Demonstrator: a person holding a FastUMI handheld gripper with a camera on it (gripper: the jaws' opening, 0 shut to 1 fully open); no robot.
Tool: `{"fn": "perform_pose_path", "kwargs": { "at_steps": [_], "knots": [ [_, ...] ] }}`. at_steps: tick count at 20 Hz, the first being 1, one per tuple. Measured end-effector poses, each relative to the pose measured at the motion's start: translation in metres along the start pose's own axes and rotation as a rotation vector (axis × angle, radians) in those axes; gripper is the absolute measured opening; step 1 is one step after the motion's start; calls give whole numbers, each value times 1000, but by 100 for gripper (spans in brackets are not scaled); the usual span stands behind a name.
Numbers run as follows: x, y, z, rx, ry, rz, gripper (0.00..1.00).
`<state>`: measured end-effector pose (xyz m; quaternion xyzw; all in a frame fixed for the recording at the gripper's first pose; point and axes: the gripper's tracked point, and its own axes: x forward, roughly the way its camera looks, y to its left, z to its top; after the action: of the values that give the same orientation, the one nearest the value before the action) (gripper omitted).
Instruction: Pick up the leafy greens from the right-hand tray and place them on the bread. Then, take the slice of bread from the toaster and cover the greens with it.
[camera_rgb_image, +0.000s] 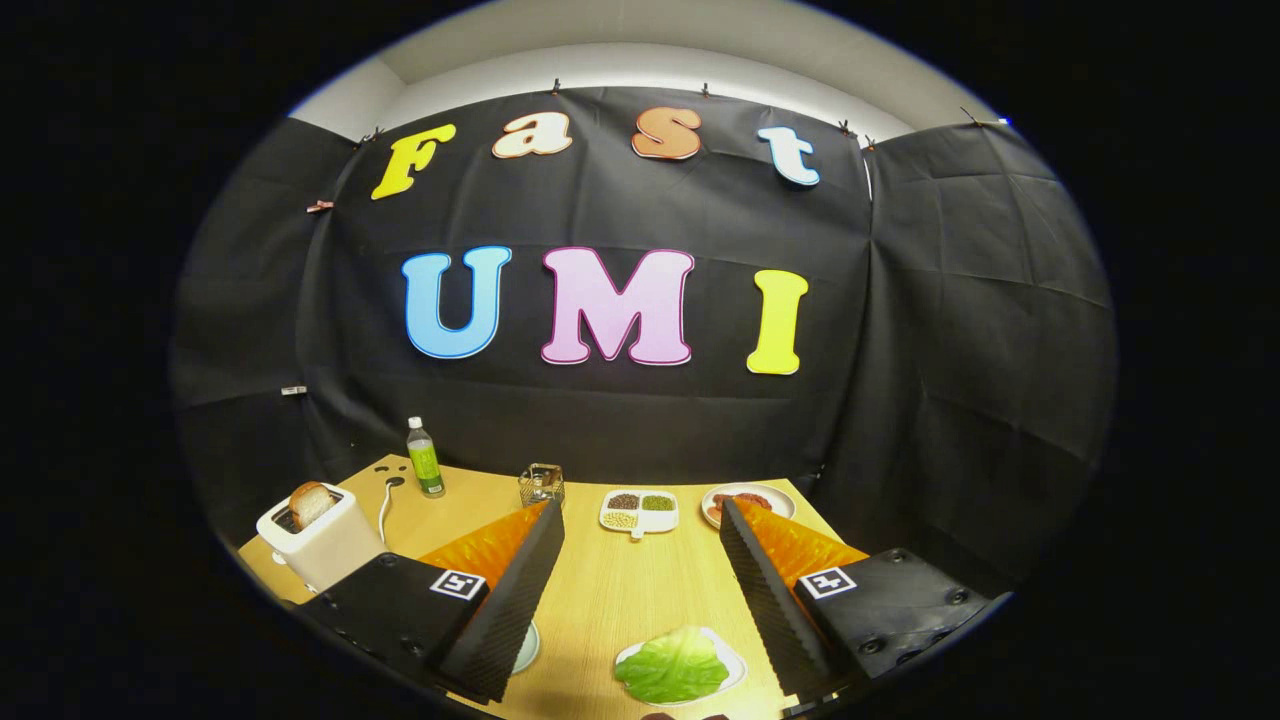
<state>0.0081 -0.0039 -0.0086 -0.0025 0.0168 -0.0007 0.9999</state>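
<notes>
Tongs (640, 600) stand wide and empty above the counter (610, 590); greens (672, 667) lie on their tray (733, 660) between the fingers, low down; toaster (320, 540) with bread slice (311, 503) sits beyond the left finger; pickup not yet begun, by my judgement; next: descend, close on the leaf.

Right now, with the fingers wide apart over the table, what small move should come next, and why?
Probably lower the hand-held gripper toward the leafy greens. Its fingers are open and hold nothing, and the greens lie on their white tray between and below them, untouched. The bread slice waits in the toaster.
</notes>
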Motion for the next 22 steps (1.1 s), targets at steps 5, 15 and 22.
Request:
{"fn": "perform_pose_path", "kwargs": {
  "at_steps": [5, 15, 22],
  "knots": [
    [4, -5, -13, 9, 41, 3, 98],
    [17, -42, -76, 11, 202, -30, 98],
    [28, -47, -156, 37, 403, 33, 98]
  ]
}}
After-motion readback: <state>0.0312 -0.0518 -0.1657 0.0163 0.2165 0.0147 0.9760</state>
